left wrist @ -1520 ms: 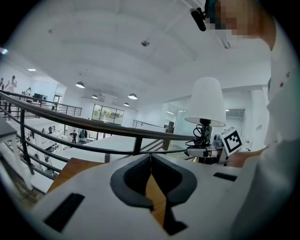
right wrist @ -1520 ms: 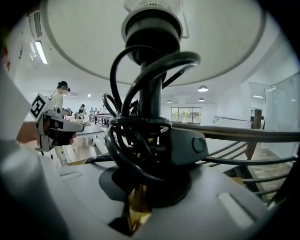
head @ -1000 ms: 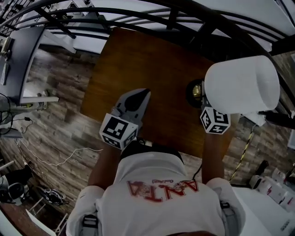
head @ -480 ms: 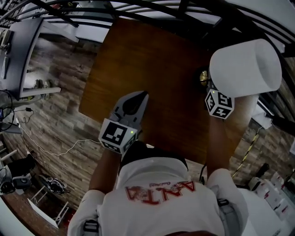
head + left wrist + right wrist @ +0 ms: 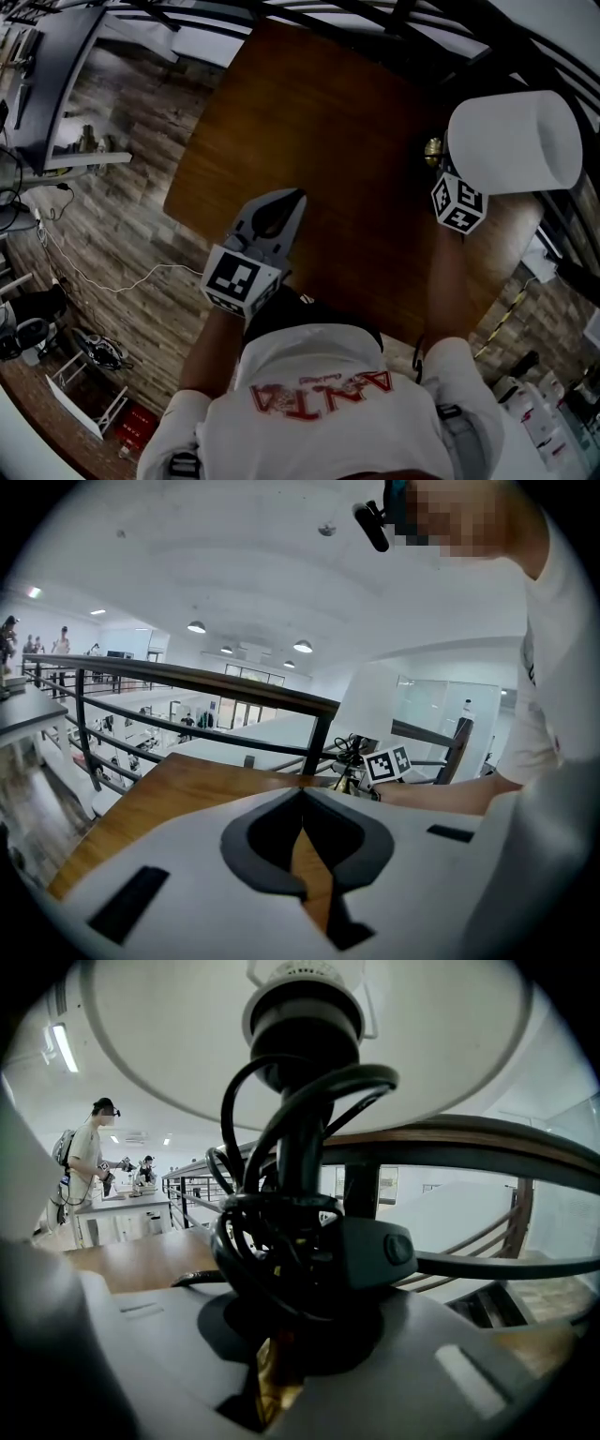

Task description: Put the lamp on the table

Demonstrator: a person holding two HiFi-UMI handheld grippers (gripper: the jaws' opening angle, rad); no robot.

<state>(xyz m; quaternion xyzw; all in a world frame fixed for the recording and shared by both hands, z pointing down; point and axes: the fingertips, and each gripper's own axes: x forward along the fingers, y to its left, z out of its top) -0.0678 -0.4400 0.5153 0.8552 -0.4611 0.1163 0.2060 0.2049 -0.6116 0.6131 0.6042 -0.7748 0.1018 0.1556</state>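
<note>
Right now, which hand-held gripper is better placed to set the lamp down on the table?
Right. The right hand-held gripper is clamped on the stem of the lamp, over the right side of the table. The left hand-held gripper is shut and empty, away from the lamp.

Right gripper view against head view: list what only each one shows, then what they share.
Only the right gripper view: the black cord coiled round the lamp, its switch, and the right gripper shut on the brass stem. Only the head view: the left gripper over the table's near edge, and the wood floor. Both: the white shade, the table and the railing.
</note>
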